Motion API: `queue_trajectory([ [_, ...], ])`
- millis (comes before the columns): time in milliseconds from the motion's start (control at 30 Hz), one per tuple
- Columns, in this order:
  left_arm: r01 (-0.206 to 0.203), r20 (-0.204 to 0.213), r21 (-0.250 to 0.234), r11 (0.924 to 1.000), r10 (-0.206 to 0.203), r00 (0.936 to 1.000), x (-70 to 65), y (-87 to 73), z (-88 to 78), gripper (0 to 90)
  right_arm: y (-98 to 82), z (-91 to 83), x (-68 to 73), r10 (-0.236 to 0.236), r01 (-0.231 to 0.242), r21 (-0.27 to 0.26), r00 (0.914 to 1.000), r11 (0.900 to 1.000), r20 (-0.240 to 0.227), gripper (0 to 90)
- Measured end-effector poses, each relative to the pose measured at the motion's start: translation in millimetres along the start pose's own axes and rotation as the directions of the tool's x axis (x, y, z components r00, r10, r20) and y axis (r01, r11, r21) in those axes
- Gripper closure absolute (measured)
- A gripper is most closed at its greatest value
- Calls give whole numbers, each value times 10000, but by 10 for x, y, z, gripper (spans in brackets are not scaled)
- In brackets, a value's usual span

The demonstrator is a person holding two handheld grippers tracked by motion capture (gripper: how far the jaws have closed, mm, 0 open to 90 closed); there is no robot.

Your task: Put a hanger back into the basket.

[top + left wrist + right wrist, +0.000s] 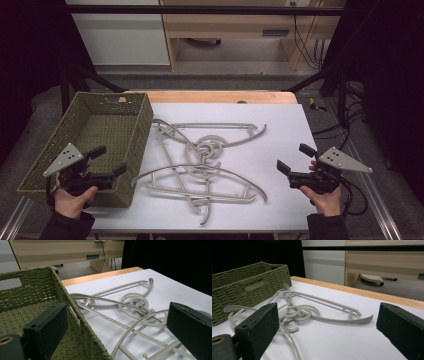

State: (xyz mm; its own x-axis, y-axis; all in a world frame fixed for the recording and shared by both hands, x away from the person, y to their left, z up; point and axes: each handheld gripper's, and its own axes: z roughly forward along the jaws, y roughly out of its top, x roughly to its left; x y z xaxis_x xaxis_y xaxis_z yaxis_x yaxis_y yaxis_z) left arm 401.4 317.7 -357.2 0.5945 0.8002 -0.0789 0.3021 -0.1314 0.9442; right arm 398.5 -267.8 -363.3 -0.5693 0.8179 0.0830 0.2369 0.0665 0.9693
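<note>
Judging nothing begun: hangers (200, 165) tangled on counter (280, 125), basket (100, 125) empty, left gripper (107, 161) and right gripper (295, 158) both apart, holding nothing.

A coarse, matt olive woven basket (131, 131) sits at the left of the frame beside smooth, matt beige plastic hangers (200, 160) on a smooth white sheet (285, 130) covering the pale wood-edged counter (220, 96), while each hand-held gripper's jaws look matt black.
</note>
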Motion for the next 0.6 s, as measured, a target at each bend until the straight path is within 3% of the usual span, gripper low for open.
queue_trajectory([
  [467, -34, 1, 103, 9999, 34, 10000, 20, -6, 2, 29, 2, 178, 101, -247, 270, 613, 9990, 9978, -382, 62],
  [600, -40, -1, 105, 9999, 40, 10000, 24, -4, 6, 30, 11, 362, 190, -414, 526, 1231, 9950, 9910, -912, 80],
])
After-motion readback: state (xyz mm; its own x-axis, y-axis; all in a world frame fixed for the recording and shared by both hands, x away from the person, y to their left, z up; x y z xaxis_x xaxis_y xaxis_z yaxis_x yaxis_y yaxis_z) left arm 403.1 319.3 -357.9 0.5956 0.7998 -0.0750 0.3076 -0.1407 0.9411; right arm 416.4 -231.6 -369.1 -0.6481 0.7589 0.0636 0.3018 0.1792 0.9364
